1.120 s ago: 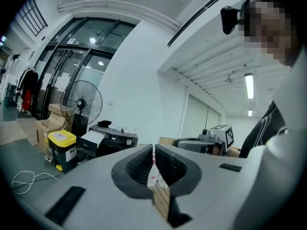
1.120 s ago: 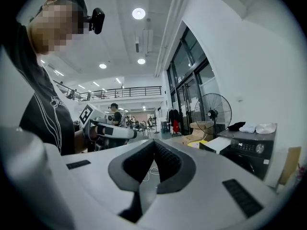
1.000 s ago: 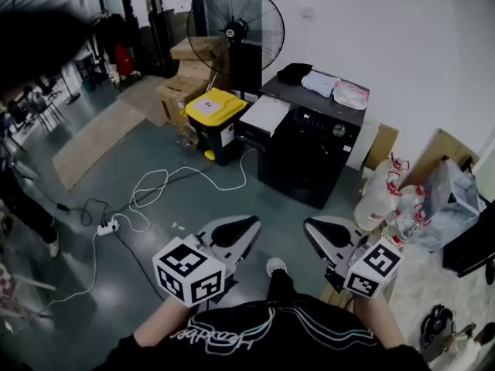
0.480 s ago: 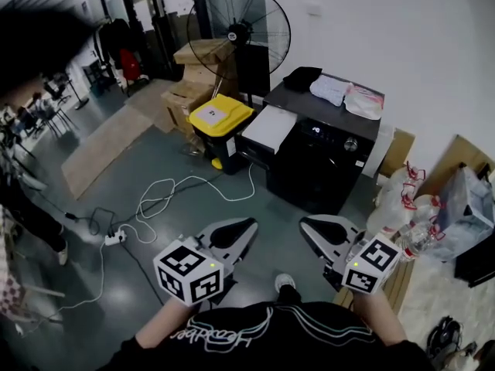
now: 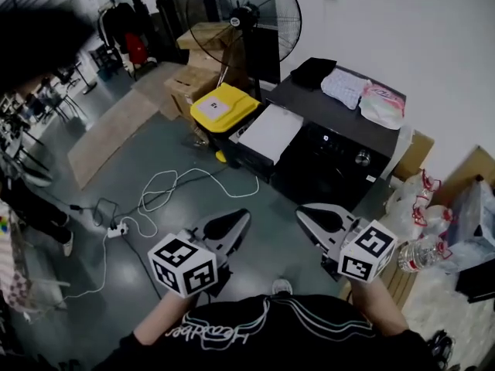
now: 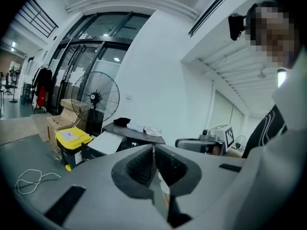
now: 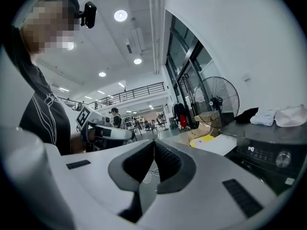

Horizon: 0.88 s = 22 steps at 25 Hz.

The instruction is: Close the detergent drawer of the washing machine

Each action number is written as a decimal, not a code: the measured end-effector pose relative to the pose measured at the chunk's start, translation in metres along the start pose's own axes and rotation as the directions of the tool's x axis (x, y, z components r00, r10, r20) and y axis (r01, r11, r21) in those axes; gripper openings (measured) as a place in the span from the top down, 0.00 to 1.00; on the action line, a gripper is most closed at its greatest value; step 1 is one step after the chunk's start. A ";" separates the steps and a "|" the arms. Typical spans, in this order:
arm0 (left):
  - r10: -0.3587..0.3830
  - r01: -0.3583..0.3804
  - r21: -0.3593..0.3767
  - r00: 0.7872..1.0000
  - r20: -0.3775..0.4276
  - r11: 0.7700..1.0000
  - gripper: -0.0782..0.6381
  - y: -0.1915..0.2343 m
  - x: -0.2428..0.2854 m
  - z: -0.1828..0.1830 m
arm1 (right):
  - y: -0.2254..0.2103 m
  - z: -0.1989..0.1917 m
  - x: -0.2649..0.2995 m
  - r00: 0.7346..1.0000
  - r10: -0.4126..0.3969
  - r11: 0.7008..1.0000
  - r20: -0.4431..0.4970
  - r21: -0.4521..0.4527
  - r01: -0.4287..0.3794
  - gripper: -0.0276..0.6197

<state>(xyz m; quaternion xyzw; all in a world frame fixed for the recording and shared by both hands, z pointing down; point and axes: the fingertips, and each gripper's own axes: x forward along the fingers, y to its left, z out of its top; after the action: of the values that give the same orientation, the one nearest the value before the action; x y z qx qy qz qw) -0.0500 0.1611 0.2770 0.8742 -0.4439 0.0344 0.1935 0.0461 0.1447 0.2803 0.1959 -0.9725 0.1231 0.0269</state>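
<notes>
Your left gripper (image 5: pixel 238 218) and right gripper (image 5: pixel 306 213) hover side by side in front of your chest, above the grey-green floor (image 5: pixel 155 149) and well apart from the machine. Each one has its jaws pressed together, tip against tip, with nothing caught between the ribbed dark pads. Both grippers point roughly forward, toward the black front-loading washing machine (image 5: pixel 329 172) that stands against the white wall (image 5: pixel 402 29).

The white detergent drawer (image 5: pixel 271 132) juts out from the upper left of the machine's front as a flat pale slab, and neither gripper touches it. Its outer end lies just beside the yellow-lidded dark bin (image 5: pixel 223 105). In your left gripper view the same drawer shows above and to the left of the shut jaws. In your right gripper view it shows to their right, in front of the lit control panel and round dial.

On the machine's dark top lie a folded black cloth (image 5: pixel 313 72), a white cloth (image 5: pixel 346 87) and a pale pink bag (image 5: pixel 383 107). A tall black standing fan (image 5: pixel 236 18) and brown cardboard boxes (image 5: pixel 189 83) stand behind the bin. A white cable (image 5: pixel 174 188) loops across the floor to a power strip (image 5: pixel 112 227). Clear water bottles with red caps (image 5: pixel 421 203) crowd the floor at the machine's right.
</notes>
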 end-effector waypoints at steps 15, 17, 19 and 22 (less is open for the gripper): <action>0.125 -0.126 -0.002 0.992 -0.024 0.992 0.84 0.090 0.090 -0.008 | -0.118 -0.003 0.015 0.998 -0.058 0.998 -0.018 0.002 0.058 0.91; 0.142 -0.143 -0.027 0.989 -0.041 0.989 0.84 0.104 0.094 -0.013 | -0.123 -0.008 0.019 0.998 -0.062 0.998 -0.025 0.009 0.062 0.91; 0.151 -0.153 -0.047 0.987 -0.049 0.987 0.84 0.118 0.099 -0.019 | -0.131 -0.016 0.024 0.997 -0.071 0.997 -0.037 0.029 0.072 0.91; 0.171 -0.174 -0.041 0.983 -0.067 0.984 0.84 0.144 0.107 -0.032 | -0.143 -0.030 0.035 0.994 -0.095 0.992 -0.055 0.072 0.099 0.91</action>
<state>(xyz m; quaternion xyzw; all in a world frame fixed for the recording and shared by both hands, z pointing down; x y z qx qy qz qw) -0.0960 0.0149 0.3757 0.8263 -0.5122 0.0683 0.2242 0.0699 0.0116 0.3458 0.2405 -0.9555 0.1631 0.0506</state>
